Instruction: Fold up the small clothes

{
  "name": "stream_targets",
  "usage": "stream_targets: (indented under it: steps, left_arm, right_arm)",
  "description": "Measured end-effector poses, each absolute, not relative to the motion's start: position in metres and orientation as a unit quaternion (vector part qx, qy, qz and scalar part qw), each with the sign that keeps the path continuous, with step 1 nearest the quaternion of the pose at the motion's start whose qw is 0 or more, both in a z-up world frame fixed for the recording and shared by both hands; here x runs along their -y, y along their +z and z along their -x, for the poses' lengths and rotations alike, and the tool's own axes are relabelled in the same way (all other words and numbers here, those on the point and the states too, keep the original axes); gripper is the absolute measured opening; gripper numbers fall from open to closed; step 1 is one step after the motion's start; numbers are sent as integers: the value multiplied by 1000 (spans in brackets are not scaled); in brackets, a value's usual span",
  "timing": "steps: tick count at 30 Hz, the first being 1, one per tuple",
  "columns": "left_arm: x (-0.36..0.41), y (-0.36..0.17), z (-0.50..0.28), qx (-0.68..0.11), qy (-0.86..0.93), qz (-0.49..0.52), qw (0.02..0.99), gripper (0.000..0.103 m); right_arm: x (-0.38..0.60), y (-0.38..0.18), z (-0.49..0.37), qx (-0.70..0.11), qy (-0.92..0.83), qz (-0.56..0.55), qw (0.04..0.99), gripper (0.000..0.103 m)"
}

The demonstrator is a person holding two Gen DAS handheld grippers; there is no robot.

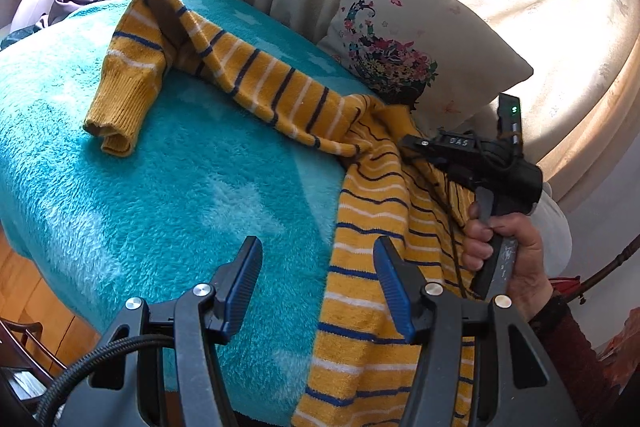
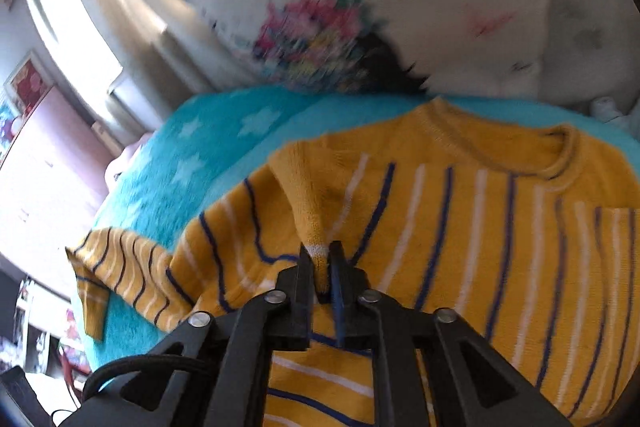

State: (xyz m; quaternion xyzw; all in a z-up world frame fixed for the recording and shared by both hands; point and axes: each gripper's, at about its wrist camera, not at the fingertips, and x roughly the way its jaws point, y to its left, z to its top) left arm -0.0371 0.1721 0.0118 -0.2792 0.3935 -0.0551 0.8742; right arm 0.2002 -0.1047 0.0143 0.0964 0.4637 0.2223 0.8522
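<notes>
One sweater (image 2: 460,227) fold between right gripper (image 2: 322,259)

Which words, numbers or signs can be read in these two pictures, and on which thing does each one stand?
"DAS": small pale letters on top of the black right gripper in the left wrist view; faint, so this reading is uncertain.
Pillow: only a picture of flowers and butterflies, no words.
Striped sweater: no label or text visible.
Framed pictures on the wall in the right wrist view: too blurred to read.
</notes>
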Motion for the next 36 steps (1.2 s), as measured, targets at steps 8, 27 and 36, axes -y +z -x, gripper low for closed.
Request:
stream_targets:
  steps: [8, 27, 36]
  left_arm:
    - [-179, 12, 36, -386, -44, 285, 876, 60]
    - [-343, 36, 122, -268, 238, 358, 862, 66]
    - [-360, 36, 138, -262, 258, 370, 853, 66]
  right_arm:
    - [110, 24, -193, -451, 291, -150, 830, 49]
    - [-22, 73, -101, -405, 445, 36, 798, 60]
    - [-145, 40, -32, -364, 507, 195, 757, 67]
